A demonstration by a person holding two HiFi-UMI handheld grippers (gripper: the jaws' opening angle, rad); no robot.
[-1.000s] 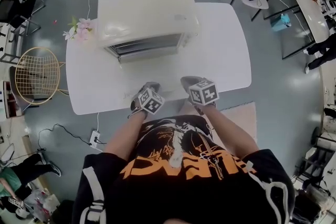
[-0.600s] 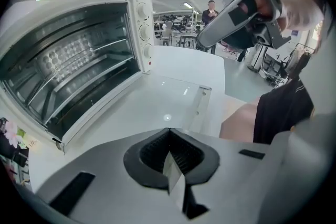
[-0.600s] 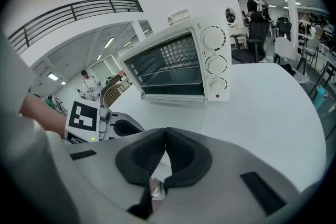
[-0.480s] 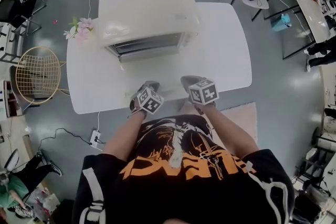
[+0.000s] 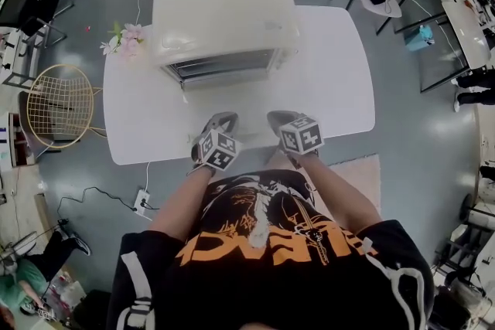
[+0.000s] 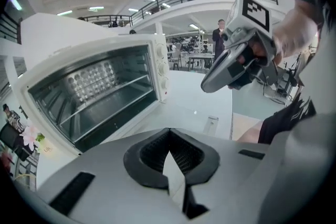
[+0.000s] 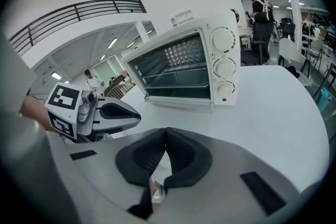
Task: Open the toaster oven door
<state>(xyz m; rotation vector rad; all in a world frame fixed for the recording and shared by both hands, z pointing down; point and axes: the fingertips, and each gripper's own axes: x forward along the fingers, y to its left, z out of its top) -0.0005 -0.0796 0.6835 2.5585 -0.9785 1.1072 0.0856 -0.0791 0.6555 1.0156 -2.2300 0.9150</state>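
I hold both grippers low over the near edge of the white table [image 5: 332,81], side by side with a gap between them. My left gripper [image 6: 169,130] has its jaws closed. The black pads meet at the tips with nothing between them, and only tabletop shows through the slot behind the tips. My right gripper [image 7: 166,129] is the same, jaws pressed together and empty.

The toaster oven [image 5: 224,19] stands straight ahead of my left gripper and ahead and to the left of my right one. It is well apart from both, toward the far left part of the table. Its door [image 7: 173,71] faces me and stands upright in its frame, and a wire rack [image 6: 105,99] shows through the glass. Three knobs [image 7: 224,66] run down the panel along the door's right edge.

Between my jaw tips and the oven's front lies an open stretch of tabletop. Rightward of my right gripper the surface runs free out to the rounded right edge, and the same holds beside the oven's knob side. Leftward of my left gripper the top runs only a short way to its left edge. Past that edge a gold wire chair [image 5: 54,108] stands on the floor. Pink flowers [image 5: 122,42] sit at the far left corner, just beside the oven's left wall.
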